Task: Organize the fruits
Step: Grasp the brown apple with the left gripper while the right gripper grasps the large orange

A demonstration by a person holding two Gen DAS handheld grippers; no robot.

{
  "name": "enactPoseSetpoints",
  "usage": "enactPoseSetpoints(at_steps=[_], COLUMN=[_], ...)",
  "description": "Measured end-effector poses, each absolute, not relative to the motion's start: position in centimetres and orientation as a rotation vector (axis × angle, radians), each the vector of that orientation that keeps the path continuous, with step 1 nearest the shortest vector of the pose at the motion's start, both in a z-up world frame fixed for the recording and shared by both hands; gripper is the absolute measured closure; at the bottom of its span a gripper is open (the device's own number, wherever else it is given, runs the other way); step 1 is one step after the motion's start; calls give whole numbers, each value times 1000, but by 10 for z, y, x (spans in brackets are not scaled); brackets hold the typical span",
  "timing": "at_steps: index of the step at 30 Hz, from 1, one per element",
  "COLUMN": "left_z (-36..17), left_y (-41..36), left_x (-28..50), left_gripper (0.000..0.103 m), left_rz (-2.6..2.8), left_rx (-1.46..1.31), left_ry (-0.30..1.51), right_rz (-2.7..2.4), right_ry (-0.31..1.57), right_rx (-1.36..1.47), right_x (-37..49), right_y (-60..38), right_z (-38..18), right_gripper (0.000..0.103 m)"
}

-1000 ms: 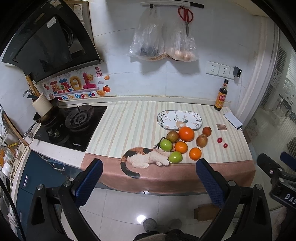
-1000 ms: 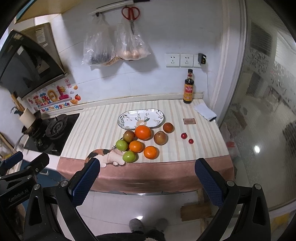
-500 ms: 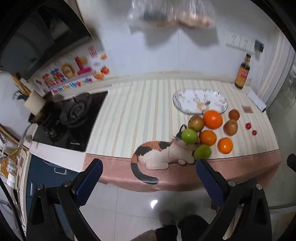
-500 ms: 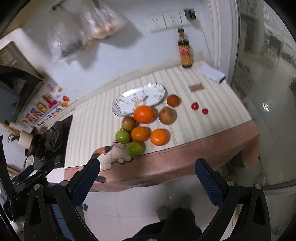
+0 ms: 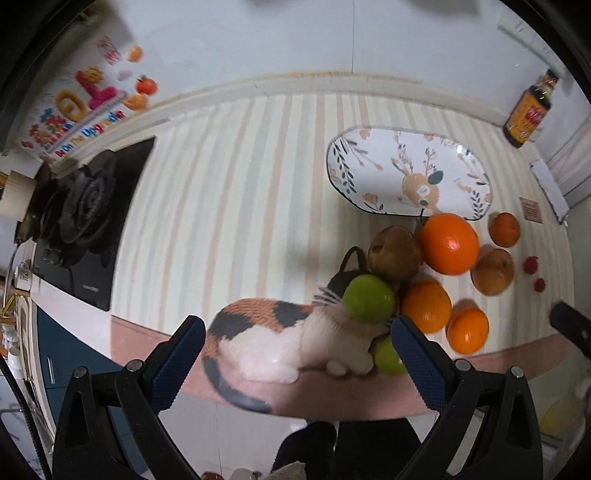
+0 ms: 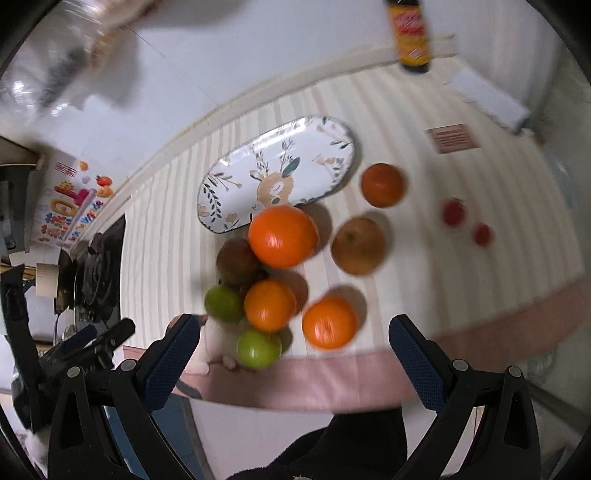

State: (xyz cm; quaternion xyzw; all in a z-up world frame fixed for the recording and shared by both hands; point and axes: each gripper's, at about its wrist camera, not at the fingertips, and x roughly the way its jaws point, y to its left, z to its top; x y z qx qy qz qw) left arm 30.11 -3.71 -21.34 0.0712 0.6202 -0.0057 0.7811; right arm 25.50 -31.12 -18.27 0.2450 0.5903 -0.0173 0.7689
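A cluster of fruit lies on the striped counter: a big orange (image 5: 448, 243) (image 6: 282, 236), smaller oranges (image 5: 426, 306) (image 6: 330, 323), two green apples (image 5: 369, 300) (image 6: 258, 349) and brown pears (image 5: 395, 253) (image 6: 358, 245). Behind them sits an empty oval patterned plate (image 5: 408, 173) (image 6: 279, 171). My left gripper (image 5: 295, 365) hangs open over the counter's front edge, left of the fruit. My right gripper (image 6: 293, 365) is open too, just in front of the nearest green apple and orange. Nothing is between either pair of fingers.
A dark sauce bottle (image 5: 528, 110) (image 6: 410, 33) stands at the back wall. Two small red fruits (image 6: 467, 221) lie to the right, near a white cloth (image 6: 487, 98). A gas stove (image 5: 85, 218) is on the left. A cat picture (image 5: 291, 332) is printed on the cloth.
Both grippers have moved forward and down toward the counter; the fruit and plate now look much larger and closer. Both stay open.
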Motion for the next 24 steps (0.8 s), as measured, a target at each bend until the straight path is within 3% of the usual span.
enactPoseSetpoints(at_steps=[9,12,16,24], left_z=[-262,-271,-286,-324], left_y=[-39,-38,-39,-61], left_x=[356,367,381,411], left_gripper=[0,0,0,0], left_rz=[84,79,51,-115], left_rx=[132,79,-25,-201], left_ry=[1490,1535,1601,1735], right_rz=[166,234,271,258], right_ry=[1556,1630,1675,1655], right_rx=[408,375,299,233], right_x=[395,412,421,412], right_y=[-297,-284,-267,-267], right_z=[-290,-313,-336,-345], right_gripper=[1,3,15,17])
